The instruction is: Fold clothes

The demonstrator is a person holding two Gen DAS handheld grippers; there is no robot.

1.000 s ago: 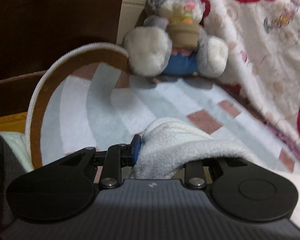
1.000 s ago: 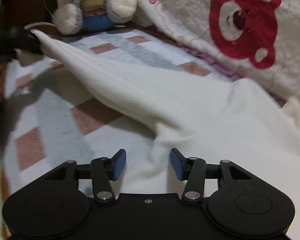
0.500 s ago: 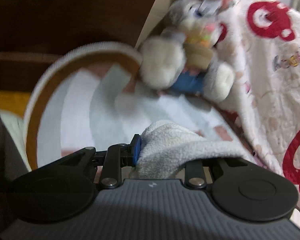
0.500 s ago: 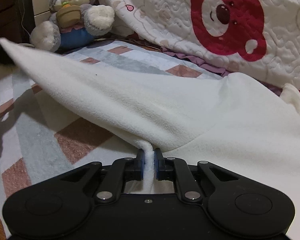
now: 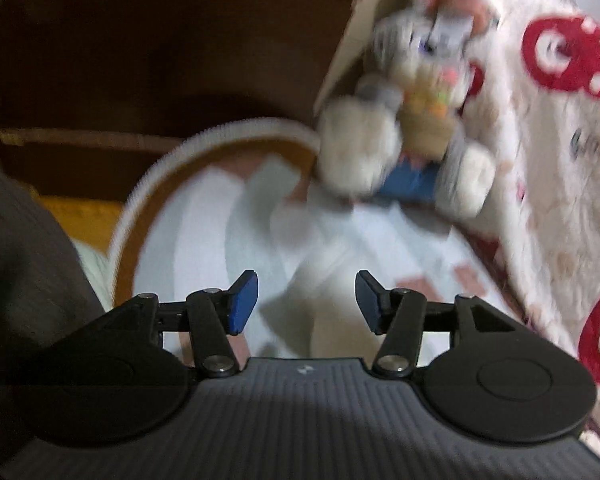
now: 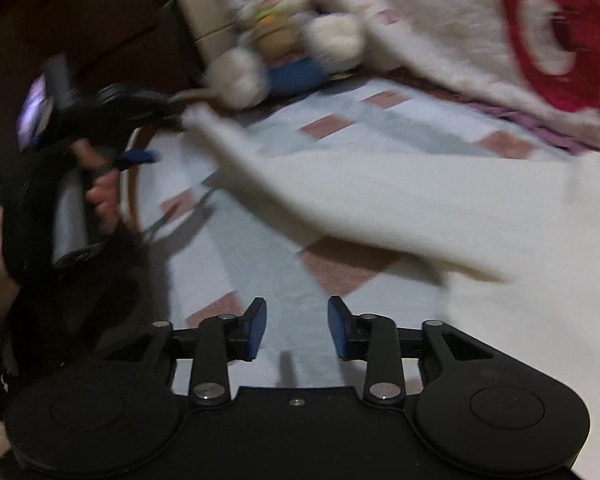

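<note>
On the checked bed cover (image 6: 260,272), my white fleece garment (image 6: 440,208) is lying draped, one end reaching toward my left hand-held gripper (image 5: 306,300). Both it and my right hand-held gripper (image 6: 297,328) are gaping open, holding nothing. Soft, light and floppy, it is probably begging for a pinch at an edge.

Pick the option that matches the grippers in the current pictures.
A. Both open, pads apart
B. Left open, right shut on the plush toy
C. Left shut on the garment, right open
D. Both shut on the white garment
A: the left gripper and the right gripper both show their blue pads well apart, with no fold of the white garment pinched between them.
</note>
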